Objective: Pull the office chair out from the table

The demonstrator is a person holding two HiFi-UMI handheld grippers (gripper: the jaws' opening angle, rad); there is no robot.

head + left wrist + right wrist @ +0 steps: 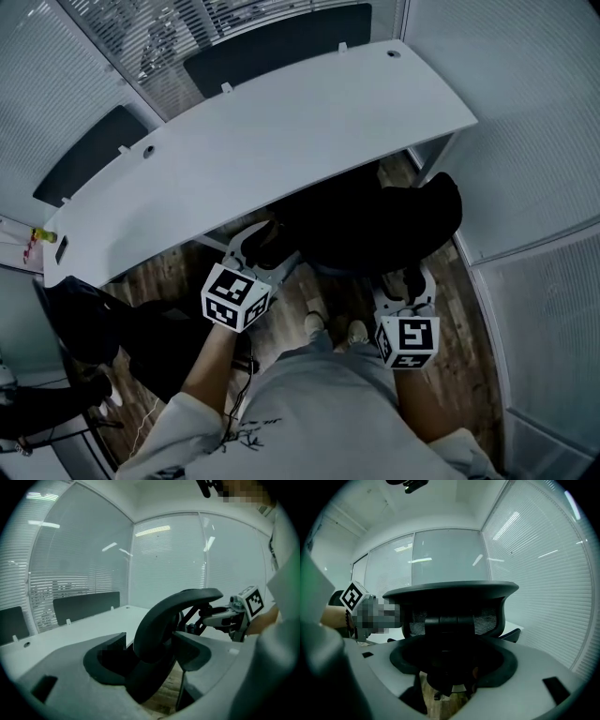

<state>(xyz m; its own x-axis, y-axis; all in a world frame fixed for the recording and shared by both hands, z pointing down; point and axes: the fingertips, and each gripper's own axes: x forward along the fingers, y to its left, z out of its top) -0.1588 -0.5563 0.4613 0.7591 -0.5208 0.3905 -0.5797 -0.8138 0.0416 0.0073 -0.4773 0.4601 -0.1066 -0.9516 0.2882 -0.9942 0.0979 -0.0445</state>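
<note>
Nearest: person's pale shirt (319, 412), bottom centre of the frame.
Risk: pulling before clamping, I reckon, would let the open jaws slide off the black mesh-backed office chair (375, 220).
Left gripper (265, 249): jaws spread wide, gripping nothing; chair's back edge sits between them.
Right gripper (405, 283): equally wide, unclamped; back post between.
Chair: mid-frame, partly under the curved white table (281, 131).

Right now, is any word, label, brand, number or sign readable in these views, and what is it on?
No readable text anywhere.
Left marker cube: black-and-white square patterns only, no letters.
Right marker cube: the same.
Shirt: dark branch-like print, any lettering too small to read.
</note>
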